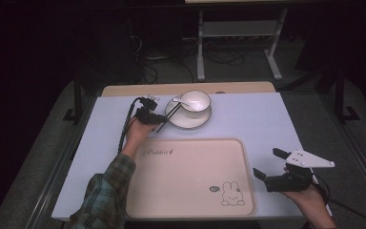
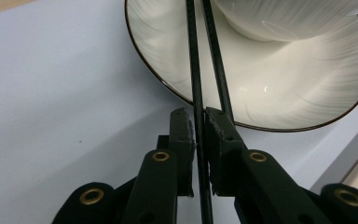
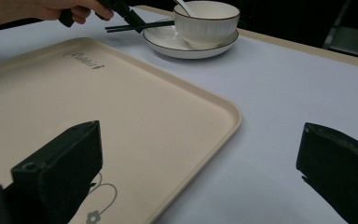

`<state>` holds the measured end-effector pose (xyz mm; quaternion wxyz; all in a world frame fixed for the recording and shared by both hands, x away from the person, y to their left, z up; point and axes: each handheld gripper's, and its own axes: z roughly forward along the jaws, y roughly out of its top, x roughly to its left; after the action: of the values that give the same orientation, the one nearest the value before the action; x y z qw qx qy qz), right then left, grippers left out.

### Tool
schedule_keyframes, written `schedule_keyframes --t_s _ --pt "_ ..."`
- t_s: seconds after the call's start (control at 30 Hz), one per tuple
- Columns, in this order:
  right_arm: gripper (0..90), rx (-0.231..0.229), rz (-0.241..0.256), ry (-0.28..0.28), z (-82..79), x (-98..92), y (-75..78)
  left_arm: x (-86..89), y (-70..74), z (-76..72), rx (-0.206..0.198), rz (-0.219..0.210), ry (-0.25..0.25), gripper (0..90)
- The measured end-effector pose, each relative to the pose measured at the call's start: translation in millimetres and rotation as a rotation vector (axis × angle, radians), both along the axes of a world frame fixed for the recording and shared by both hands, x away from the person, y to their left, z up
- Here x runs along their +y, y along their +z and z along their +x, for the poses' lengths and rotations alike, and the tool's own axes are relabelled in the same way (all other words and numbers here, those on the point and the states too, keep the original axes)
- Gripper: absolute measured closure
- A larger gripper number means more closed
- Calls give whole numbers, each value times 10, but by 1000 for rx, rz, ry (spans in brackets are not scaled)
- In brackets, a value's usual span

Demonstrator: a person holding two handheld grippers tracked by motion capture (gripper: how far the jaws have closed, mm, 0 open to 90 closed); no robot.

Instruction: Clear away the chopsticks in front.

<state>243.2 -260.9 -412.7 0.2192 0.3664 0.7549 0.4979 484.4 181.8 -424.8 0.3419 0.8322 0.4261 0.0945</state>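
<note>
A white bowl (image 1: 195, 100) with a white spoon (image 1: 179, 101) in it stands on a white saucer (image 1: 188, 121) at the back of the table. A pair of black chopsticks (image 1: 169, 115) rests on the saucer's left rim. My left gripper (image 1: 158, 119) is shut on the chopsticks (image 2: 196, 88), one stick pinched between its jaws just outside the saucer (image 2: 279, 88). At the table's front right my right gripper (image 1: 267, 164) stands open and holds nothing. The bowl (image 3: 206, 22) and saucer (image 3: 168, 44) lie far ahead in its view.
A large beige tray (image 1: 190, 176) with a rabbit drawing lies at the front middle; its corner (image 3: 205, 112) sits between the right jaws. Bare light tabletop (image 1: 257, 119) surrounds it. Beyond the table are a metal stand and cables on the floor.
</note>
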Motion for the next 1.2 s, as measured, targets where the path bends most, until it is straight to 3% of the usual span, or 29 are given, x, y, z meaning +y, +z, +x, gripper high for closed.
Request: schedule_keyframes --t_s 0.33,0.57,1.2 --pt "0 -2 1 0 0 -2 2 10 -4 0 6 9 5 852" --pt "0 -2 1 0 -3 -6 1 84 58 -20 -13 -5 18 855" --pt "0 13 3 1 8 -9 -30 527 213 -365 -42 -37 30 857"
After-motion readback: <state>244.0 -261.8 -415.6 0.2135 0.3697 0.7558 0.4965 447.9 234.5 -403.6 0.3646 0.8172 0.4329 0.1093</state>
